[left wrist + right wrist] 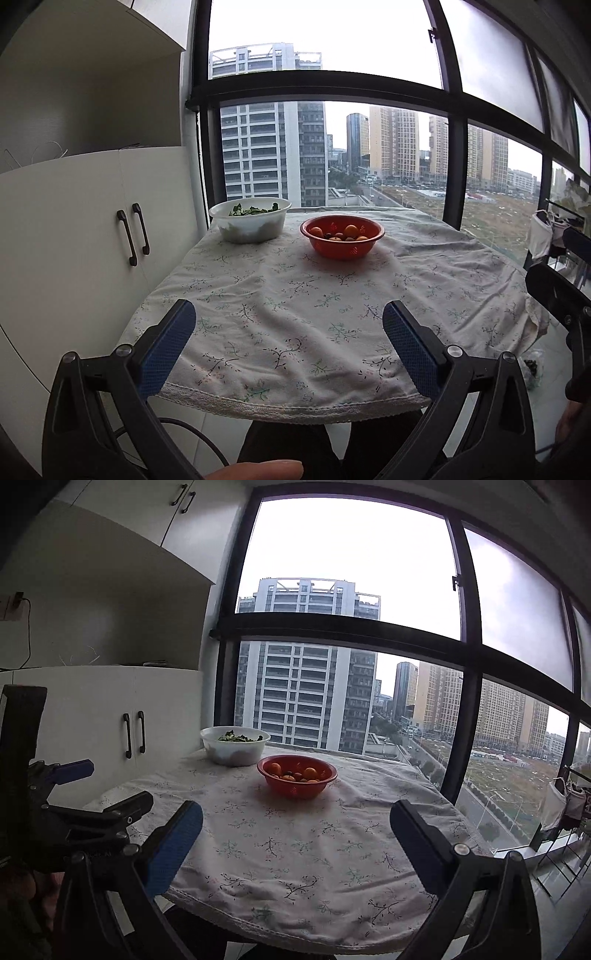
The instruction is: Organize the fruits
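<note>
A red bowl (342, 236) (297, 775) holds several orange fruits (350, 231) (310, 773) and small dark ones. It stands at the far side of a table under a floral cloth (295, 314) (295, 849). A white bowl (250, 220) (235, 745) with green leaves stands to its left. My left gripper (290, 321) is open and empty above the table's near edge. My right gripper (295, 819) is open and empty, also near the front edge. Both are far from the bowls. The left gripper also shows at the left of the right wrist view.
A white cabinet (92, 229) (110, 716) with dark handles stands against the table's left side. A large window (332, 147) is right behind the table. A drying rack with clothes (546, 232) stands at the far right. The person's legs are under the front edge.
</note>
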`<state>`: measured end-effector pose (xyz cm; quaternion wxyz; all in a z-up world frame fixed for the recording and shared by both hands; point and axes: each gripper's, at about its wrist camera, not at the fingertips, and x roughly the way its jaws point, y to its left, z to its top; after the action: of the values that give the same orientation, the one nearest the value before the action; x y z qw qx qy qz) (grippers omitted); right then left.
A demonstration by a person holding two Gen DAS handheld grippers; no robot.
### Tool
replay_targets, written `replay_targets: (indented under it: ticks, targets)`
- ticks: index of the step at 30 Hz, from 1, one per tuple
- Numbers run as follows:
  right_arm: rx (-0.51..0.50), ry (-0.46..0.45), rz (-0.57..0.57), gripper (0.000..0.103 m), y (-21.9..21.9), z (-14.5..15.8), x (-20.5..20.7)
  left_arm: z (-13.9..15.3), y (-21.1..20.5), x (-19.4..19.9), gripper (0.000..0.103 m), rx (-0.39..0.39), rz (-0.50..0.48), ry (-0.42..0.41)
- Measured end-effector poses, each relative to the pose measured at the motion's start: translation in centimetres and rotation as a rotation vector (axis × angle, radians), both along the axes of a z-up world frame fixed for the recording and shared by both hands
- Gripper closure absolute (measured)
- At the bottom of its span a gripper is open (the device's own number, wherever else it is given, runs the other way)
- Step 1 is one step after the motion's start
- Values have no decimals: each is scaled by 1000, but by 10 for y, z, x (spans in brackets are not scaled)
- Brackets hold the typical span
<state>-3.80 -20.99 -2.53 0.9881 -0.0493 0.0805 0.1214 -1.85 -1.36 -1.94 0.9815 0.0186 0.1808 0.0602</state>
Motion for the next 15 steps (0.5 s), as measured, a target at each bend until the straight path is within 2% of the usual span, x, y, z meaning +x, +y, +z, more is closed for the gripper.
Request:
replay_targets:
  ticks: [5,15]
  targets:
    - [47,4,-19,0,-10,-5,1,-3,-11,-2,0,18,-10,5]
    - [100,24,-39,0,-19,-11,8,-9,-15,4,0,-1,-30,30]
